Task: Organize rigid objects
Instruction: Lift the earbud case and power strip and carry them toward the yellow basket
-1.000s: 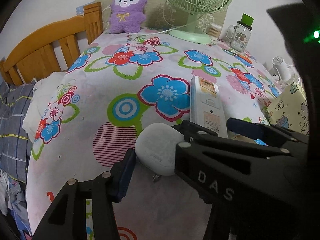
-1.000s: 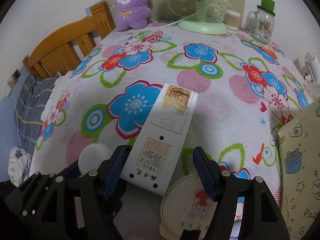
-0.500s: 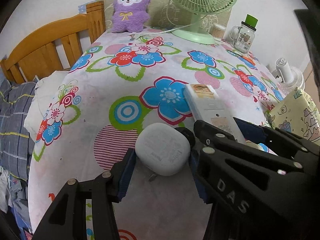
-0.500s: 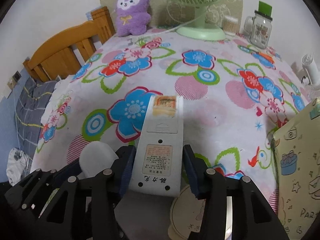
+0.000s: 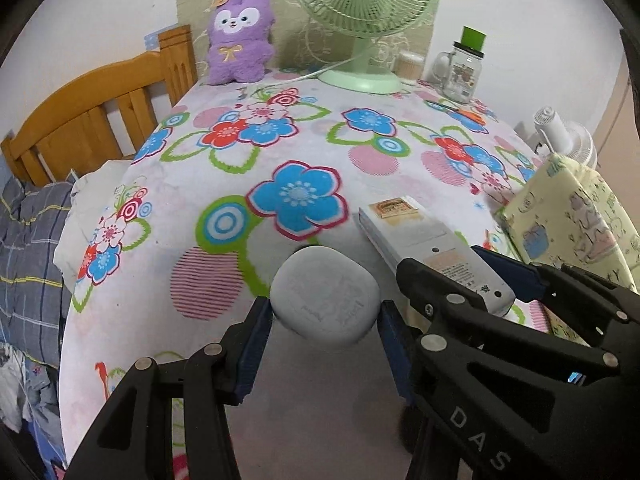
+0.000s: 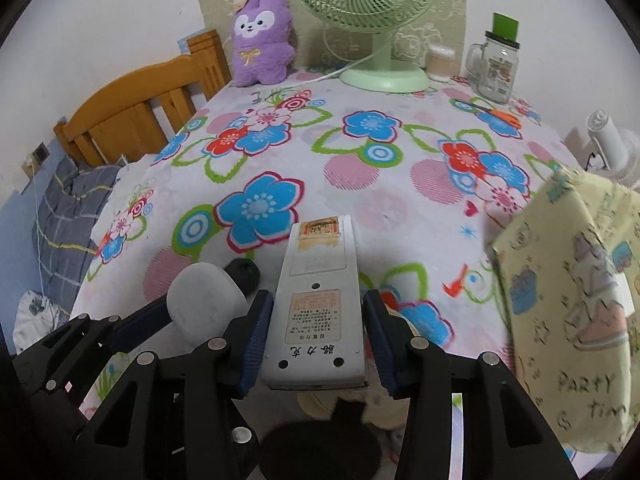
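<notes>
Left wrist view: my left gripper [image 5: 322, 332] is clamped on the grey rounded case [image 5: 325, 295], blue pads pressed against both of its sides, and the case sits lifted above the flowered tablecloth [image 5: 256, 168], throwing a shadow under it. Just to its right I see the white remote [image 5: 432, 252], face down with its label up, caught in my right gripper [image 5: 486, 280], whose black frame crosses the lower right of the picture.

From the right wrist view, my right gripper [image 6: 318, 338] is closed on the white remote [image 6: 318, 300]; the blue pads [image 6: 256, 340] squeeze its long edges near the lower end, and the remote points away from me over the tablecloth [image 6: 360, 152]. Beneath its near end lies a cream round thing with a cartoon print, mostly hidden. The grey case [image 6: 206, 300] shows at left, beside the remote, held in my left gripper.

A yellow gift bag [image 6: 576, 304] stands at the right. At the far edge stand a purple plush [image 6: 262, 40], a green fan [image 6: 372, 8] and a glass jar [image 6: 498, 66] with a green lid
</notes>
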A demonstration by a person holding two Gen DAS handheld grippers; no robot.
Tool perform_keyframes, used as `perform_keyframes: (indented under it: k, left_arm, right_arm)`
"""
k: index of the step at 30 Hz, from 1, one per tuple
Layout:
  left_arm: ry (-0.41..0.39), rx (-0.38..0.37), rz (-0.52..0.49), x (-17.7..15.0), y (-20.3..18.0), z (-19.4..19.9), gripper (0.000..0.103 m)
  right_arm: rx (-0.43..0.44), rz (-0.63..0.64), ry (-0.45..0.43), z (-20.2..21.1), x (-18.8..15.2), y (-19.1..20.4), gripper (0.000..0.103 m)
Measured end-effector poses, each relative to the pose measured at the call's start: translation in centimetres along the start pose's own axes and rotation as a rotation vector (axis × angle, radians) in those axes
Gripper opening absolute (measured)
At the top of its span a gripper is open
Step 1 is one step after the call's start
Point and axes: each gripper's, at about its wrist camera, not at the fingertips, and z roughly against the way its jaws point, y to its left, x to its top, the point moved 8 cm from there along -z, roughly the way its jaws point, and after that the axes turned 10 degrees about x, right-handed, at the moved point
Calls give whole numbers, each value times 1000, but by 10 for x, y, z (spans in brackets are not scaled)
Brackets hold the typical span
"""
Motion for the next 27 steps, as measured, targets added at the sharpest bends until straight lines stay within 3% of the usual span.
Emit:
perform_keyframes:
  k: [12, 27]
  left_arm:
    - [59, 1, -36, -29, -27, -5, 56]
    - [50, 24, -49, -30, -27, -5, 56]
  right_arm:
    - [-8, -25, 45, 9, -35, -25, 48]
    - [-48, 13, 52, 2, -34, -25, 47]
